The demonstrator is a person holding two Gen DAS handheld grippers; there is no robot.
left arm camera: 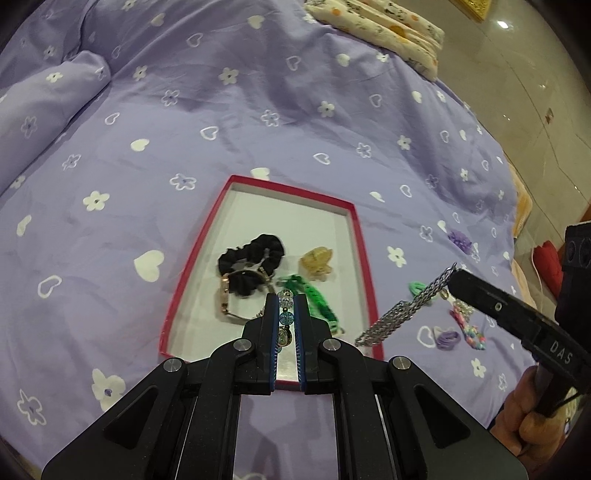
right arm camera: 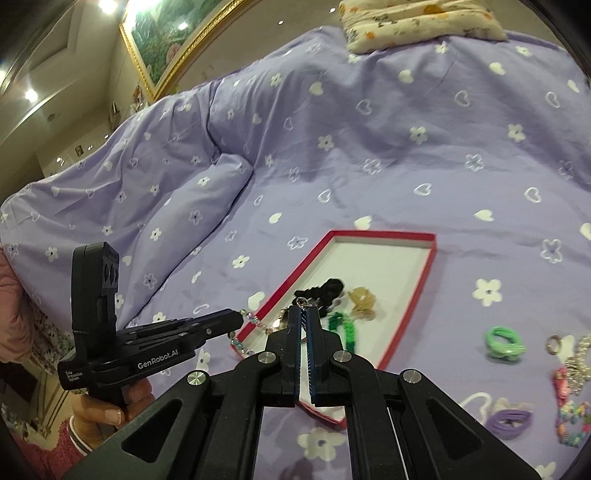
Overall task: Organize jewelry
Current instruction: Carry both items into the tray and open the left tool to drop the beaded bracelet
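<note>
A bed (left arm camera: pixel 258 110) fills most of both views, covered by a lilac quilt (right arm camera: pixel 369 147) printed with white hearts and flowers. A cream floral pillow (right arm camera: pixel 421 22) lies at its far end. Glossy beige floor tiles (left arm camera: pixel 517 92) reflect a lamp. A gold-framed painting (right arm camera: pixel 159 40) hangs on the wall beneath bright ceiling spotlights (right arm camera: pixel 107 5).

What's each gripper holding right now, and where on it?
Left gripper pinches a beaded bracelet across its bead strand. Right gripper grips a silver chain bracelet by its upper end, the rest dangling.
</note>
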